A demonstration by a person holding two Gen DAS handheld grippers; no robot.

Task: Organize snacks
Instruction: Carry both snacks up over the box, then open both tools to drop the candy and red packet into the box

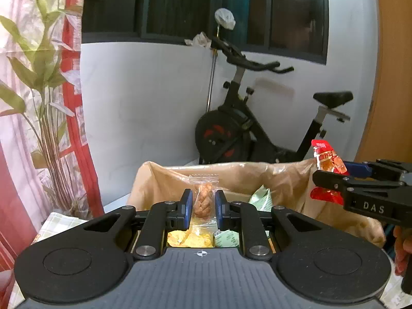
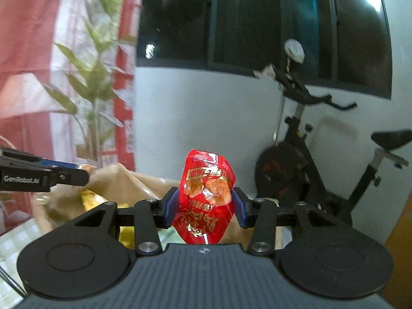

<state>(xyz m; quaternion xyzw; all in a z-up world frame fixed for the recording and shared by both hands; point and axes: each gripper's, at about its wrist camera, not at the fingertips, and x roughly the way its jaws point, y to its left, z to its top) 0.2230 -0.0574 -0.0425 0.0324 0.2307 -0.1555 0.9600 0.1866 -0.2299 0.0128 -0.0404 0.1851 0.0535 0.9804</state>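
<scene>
Standing against the white wall at right, an exercise bike (image 1: 247, 128) fills the background. Below it, centre frame, a bag-lined box (image 1: 231, 177) holds packets. The left tool (image 1: 203, 206) is clamped on a clear-wrapped braided pastry (image 1: 203, 199); the right tool (image 2: 204, 206) pinches a red snack packet (image 2: 206, 193), lower centre.

left gripper (image 1: 203, 207) clamped, right gripper (image 2: 204, 207) clamped, both raised
</scene>
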